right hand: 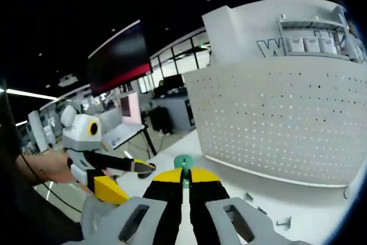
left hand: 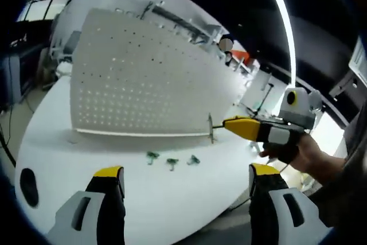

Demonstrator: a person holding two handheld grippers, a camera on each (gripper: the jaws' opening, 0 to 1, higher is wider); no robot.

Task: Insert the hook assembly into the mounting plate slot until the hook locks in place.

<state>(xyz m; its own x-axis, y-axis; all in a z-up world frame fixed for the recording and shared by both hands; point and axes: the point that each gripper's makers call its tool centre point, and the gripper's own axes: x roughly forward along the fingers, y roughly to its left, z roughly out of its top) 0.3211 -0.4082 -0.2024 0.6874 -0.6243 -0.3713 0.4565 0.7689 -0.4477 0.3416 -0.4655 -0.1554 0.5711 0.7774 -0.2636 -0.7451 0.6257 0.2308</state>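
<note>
Three small green hooks [left hand: 172,161] lie in a row on the white worktop [left hand: 86,147] before one white holed board [left hand: 143,84], the left claw [left hand: 186,179] gapes wide, and the right claw [right hand: 184,183] pinches one green hook [right hand: 183,162].

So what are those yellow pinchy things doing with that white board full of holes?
A person holds tongs in each hand. The right tongs are shut on a small green hook and hold it up by the lower corner of the white pegboard, but it isn't hooked in yet. The left tongs are open, holding nothing. Three more green hooks lie on the white table in front of the board.
</note>
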